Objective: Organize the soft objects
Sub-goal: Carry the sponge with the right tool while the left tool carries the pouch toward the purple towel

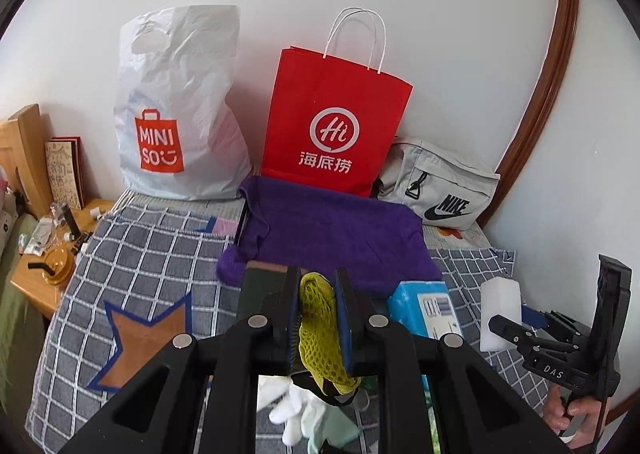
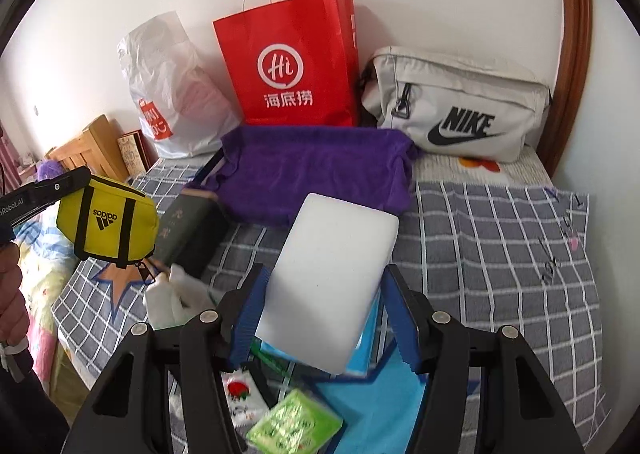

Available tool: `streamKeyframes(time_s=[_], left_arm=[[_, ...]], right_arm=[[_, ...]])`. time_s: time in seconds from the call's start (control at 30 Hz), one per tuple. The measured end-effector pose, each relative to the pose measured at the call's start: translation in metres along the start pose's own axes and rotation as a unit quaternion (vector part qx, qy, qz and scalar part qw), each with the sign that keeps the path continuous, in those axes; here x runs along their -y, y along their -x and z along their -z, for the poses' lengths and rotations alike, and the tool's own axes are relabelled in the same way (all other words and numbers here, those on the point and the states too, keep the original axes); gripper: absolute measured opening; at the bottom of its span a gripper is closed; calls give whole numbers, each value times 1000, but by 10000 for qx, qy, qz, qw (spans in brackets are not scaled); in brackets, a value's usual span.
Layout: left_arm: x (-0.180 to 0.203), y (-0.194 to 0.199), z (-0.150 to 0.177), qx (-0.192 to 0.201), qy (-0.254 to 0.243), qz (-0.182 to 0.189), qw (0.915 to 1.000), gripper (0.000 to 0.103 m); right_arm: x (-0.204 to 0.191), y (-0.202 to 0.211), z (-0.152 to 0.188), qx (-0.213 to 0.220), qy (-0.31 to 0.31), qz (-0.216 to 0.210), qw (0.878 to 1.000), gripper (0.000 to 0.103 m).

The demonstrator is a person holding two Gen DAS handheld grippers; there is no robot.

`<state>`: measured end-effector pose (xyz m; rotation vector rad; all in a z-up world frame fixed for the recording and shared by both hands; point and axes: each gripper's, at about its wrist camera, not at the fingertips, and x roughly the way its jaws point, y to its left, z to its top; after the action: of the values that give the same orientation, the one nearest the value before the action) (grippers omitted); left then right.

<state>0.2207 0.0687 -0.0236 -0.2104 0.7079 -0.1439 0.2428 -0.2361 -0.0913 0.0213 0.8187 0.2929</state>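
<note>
My left gripper (image 1: pixel 316 318) is shut on a small yellow Adidas pouch (image 1: pixel 320 334), held up above the checked blanket (image 1: pixel 160 262). In the right wrist view the same pouch (image 2: pixel 106 219) hangs at the left under one left finger (image 2: pixel 60 185). My right gripper (image 2: pixel 326 318) is shut on a white sponge block (image 2: pixel 332 282), lifted off the bed. From the left wrist view that sponge (image 1: pixel 500 306) shows at the right edge. A purple towel (image 1: pixel 332 234) (image 2: pixel 316 169) lies draped over a dark tray just ahead of both grippers.
Against the wall stand a white Miniso bag (image 1: pixel 176 113), a red paper bag (image 1: pixel 336 113) and a grey Nike bag (image 2: pixel 456 105). On the bed lie a dark green book (image 2: pixel 188 234), white gloves (image 1: pixel 296 410), a blue pack (image 1: pixel 428 306) and a green packet (image 2: pixel 296 422). A cluttered wooden nightstand (image 1: pixel 48 254) stands left.
</note>
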Motion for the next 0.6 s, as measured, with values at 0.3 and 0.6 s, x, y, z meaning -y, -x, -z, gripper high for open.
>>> streamKeyframes(time_s=[0.3,0.6], left_arm=[[-6,-35,-38,10,8,-77,10000,16],[-8,-87,-64,-116,57,-84,9999,16]], right_arm=[[14,-37,-40,23,-38,-60,10000,58],[24,-86,-73,-169,115,-43,9998,58]])
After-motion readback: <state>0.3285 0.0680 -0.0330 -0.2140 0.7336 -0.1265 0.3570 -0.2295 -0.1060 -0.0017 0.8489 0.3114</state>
